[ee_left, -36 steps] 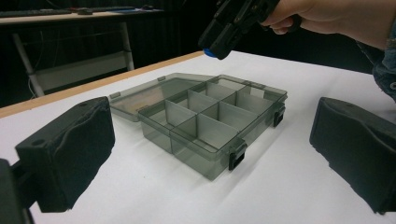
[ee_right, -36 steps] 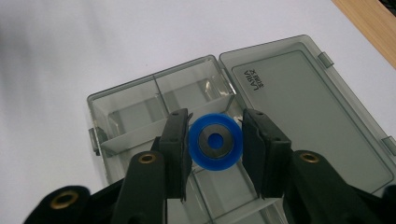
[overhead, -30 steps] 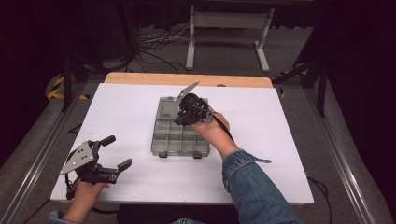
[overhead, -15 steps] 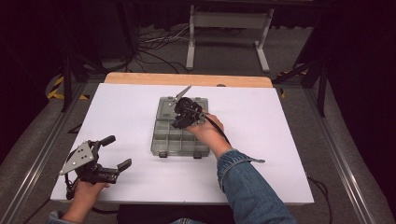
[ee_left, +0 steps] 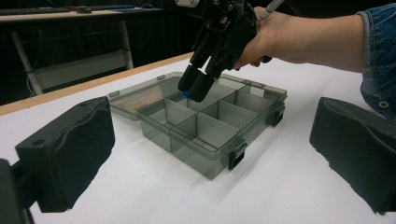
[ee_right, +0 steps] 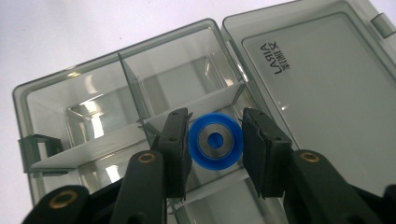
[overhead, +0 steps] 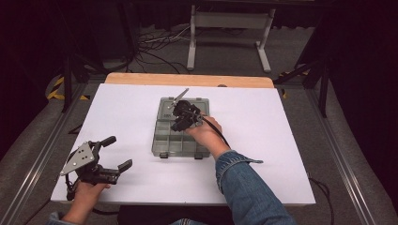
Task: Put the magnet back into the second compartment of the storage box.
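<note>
White sheeting covers the table (overhead: 281, 140), and the floor behind it is dark, with a pale metal stand (overhead: 228, 28) and loose cables at the far side. Near the middle of the sheet I have a smoky grey compartment box (overhead: 173, 143) standing open, its lid (ee_right: 322, 74) folded flat toward the far edge of the table; in the right gripper view I can read raised lettering on the inside of that lid. My right gripper (overhead: 183, 116) hangs over the far row of the box, pointing down into it, and in its own view the blue ring (ee_right: 215, 141), a small blue disc with a metal centre and a hole through it, sits between the two black jaws. The jaw on the left of that view touches the ring's edge, while the other looks just beside it, so I cannot tell whether the pinch is firm. From the left gripper view a spot of blue (ee_left: 185, 94) shows at the tips of that gripper, just above the compartment next to the lid hinge. My left gripper (overhead: 112, 154) rests low at the near left corner of the table, well apart from the box, with its jaws spread wide and nothing between them. A denim sleeve (overhead: 244, 183) covers the right forearm.
</note>
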The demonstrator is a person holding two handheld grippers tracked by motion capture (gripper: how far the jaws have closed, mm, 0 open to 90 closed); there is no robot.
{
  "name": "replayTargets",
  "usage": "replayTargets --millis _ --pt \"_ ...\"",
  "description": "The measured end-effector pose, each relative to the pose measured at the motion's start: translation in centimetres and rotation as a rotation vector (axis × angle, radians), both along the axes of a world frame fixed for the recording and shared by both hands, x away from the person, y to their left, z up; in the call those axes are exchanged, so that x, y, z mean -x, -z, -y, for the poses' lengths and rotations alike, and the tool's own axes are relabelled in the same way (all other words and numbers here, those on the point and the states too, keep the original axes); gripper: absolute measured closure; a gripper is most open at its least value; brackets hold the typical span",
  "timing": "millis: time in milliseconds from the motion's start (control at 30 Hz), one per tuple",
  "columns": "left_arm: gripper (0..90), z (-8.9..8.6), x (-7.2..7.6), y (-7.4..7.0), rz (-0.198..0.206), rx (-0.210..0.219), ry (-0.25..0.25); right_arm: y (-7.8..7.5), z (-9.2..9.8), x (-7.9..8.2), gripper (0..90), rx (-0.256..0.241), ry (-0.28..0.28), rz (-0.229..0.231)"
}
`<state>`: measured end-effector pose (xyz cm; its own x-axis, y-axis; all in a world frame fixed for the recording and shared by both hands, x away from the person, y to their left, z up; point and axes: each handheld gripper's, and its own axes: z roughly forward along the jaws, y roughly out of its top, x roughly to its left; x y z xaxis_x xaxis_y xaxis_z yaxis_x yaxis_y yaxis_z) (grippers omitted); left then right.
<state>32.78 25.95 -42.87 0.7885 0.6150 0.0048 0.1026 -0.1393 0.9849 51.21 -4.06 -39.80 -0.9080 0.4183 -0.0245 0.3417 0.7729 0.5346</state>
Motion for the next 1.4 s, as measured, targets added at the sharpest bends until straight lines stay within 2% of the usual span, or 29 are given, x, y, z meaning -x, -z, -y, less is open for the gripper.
replayTargets --millis 600,833,900,933,1067,1300,1400 --pt "0.8 0.0 0.0 0.0 0.002 0.003 0.000 1.6 -0.4 -0.3 62.7 0.027 -0.002 -0.024" --pt "0.8 -0.1 0.0 0.0 0.002 0.005 -0.001 1.8 -0.5 -0.3 62.2 0.032 -0.006 -0.026" --pt "0.8 -0.1 0.0 0.0 0.002 0.004 0.000 1.7 -0.5 -0.3 59.4 0.032 -0.004 -0.024" --pt "0.8 0.0 0.0 0.0 0.002 0.003 0.001 1.7 -0.5 -0.2 54.1 0.027 0.005 -0.014" --pt "0.8 0.0 0.0 0.0 0.002 0.003 0.001 1.3 -0.4 0.0 51.2 0.025 0.005 0.008" --pt "0.8 0.0 0.0 0.0 0.004 -0.003 0.001 -1.3 0.9 0.9 32.7 -0.051 0.036 0.056" --pt "0.8 0.0 0.0 0.0 0.004 -0.002 0.000 -2.1 1.3 1.3 29.0 -0.075 0.032 0.076"
